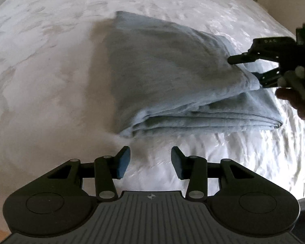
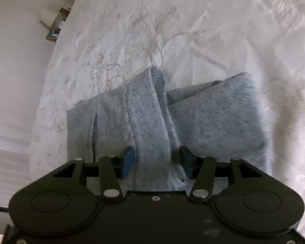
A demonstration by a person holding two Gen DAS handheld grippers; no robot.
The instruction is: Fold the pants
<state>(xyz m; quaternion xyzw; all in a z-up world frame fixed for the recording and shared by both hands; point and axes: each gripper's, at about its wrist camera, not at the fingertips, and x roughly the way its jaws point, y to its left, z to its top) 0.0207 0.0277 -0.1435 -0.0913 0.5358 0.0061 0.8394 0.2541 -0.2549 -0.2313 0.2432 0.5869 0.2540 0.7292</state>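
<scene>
Light blue-grey pants (image 1: 172, 77) lie folded in layers on a white bedspread (image 1: 50, 71). My left gripper (image 1: 150, 161) is open and empty, just short of the pants' near folded edge. My right gripper (image 1: 248, 67) reaches in from the right, its fingers around the top layer's right edge, which is lifted. In the right wrist view the pants (image 2: 213, 118) bunch into a thick fold between the blue pads (image 2: 129, 161) of my right gripper (image 2: 156, 160), which grips the cloth.
The white embroidered bedspread (image 2: 162, 30) covers the whole bed. A bedside table with a lamp and small items (image 2: 52, 24) stands past the bed's far left edge. A hand (image 1: 294, 99) holds the right gripper.
</scene>
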